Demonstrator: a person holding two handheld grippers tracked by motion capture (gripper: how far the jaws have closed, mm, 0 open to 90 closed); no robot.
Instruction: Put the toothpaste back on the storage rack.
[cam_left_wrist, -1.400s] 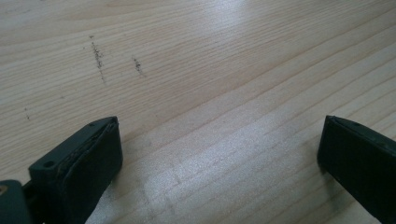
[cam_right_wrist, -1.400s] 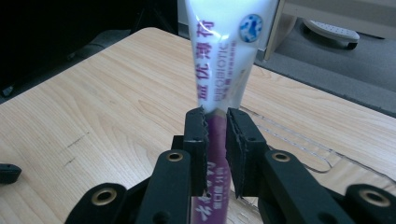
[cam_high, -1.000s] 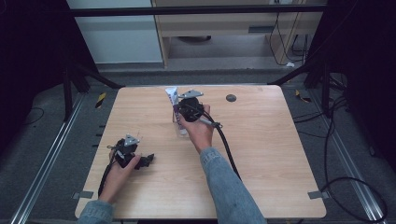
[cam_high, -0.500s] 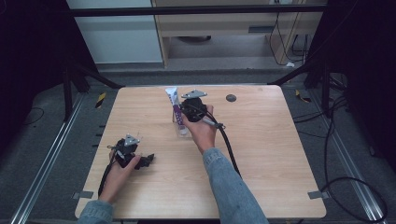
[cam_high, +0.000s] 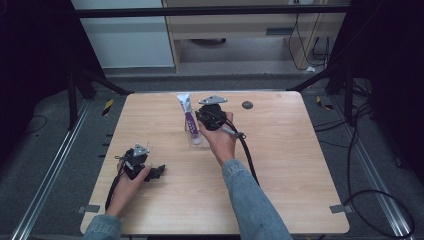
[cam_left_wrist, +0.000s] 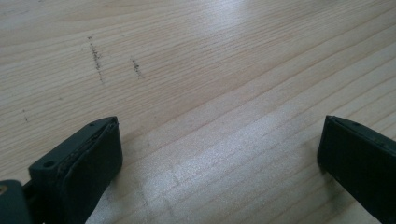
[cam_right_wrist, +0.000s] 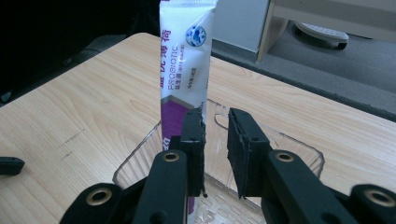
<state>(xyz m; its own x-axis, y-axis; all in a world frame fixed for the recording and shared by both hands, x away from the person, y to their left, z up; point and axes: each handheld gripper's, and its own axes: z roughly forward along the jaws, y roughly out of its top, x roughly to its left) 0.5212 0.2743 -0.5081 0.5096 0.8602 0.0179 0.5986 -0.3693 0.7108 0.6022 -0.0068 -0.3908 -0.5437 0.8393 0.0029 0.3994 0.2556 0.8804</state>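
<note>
Pale wood tabletop (cam_high: 280, 165). Probiotic sachet (cam_right_wrist: 184, 70) upright in clear tray (cam_right_wrist: 299, 149), long axis vertical, just left of right tongs (cam_right_wrist: 215, 135), nearly closed, empty. Left tongs (cam_left_wrist: 219, 154) apart, well away from tray.

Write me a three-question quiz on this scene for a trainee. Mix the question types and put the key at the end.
1. True or false: the white-and-purple tube lies flat on the bare table.
2. Multiple choice: where does the left gripper sit? A) over the clear tray B) low over bare wood at the table's near left C) beside the dark round disc
3. Fill in: the right gripper is at the clear tray, its jaws set ____ with a narrow gap.

Key
1. False: it stands upright in the clear tray.
2. B: its jaws are wide apart with nothing between them. The dark round disc lies at the far edge.
3. Close together; the tube is beside the left jaw, not between the two.
</note>
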